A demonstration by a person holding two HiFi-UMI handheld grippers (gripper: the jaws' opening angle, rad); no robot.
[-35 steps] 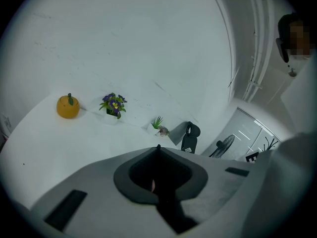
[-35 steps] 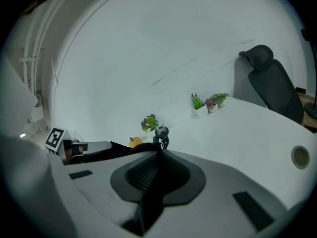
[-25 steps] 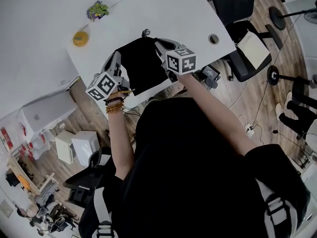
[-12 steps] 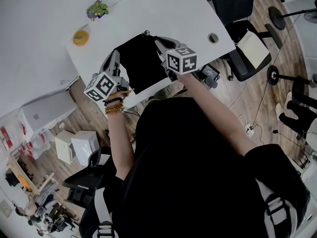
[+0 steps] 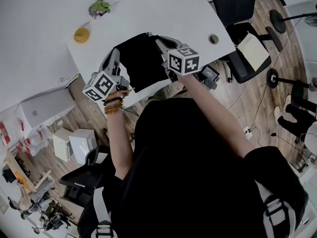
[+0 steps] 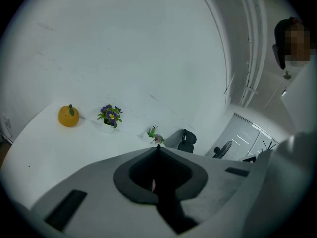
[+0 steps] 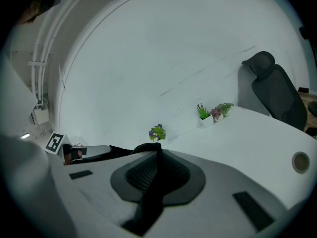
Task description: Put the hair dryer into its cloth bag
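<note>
From your head view, you have the black bag [image 5: 142, 63] on the near part of the white table [image 5: 173, 14], stretched between your two tools. Your left gripper [image 5: 116, 58] is on the bag's left edge and your right gripper [image 5: 161, 44] on its far right corner. The bag's near edge lies close to the table's near rim. An orange ornament [image 5: 81, 34] and a flower pot [image 5: 99, 7] stand well apart from it, toward the far left. A round cable hole [image 5: 213, 38] sits in the table to the right, and a dark chair [image 5: 237, 9] stands beyond that corner. You cannot make out the hair dryer itself in any view.

In your left gripper view, the jaws are together, with a strip of black cloth pinched between them and running down toward the camera. Past the tips you see the ornament, the flower pot and two small plants [image 6: 154, 133] along the far wall.

In your right gripper view, the jaws are likewise clamped on black cloth, which bunches at the tips and trails down between the pads. Your left gripper shows at the left, with cloth leading toward it.
</note>
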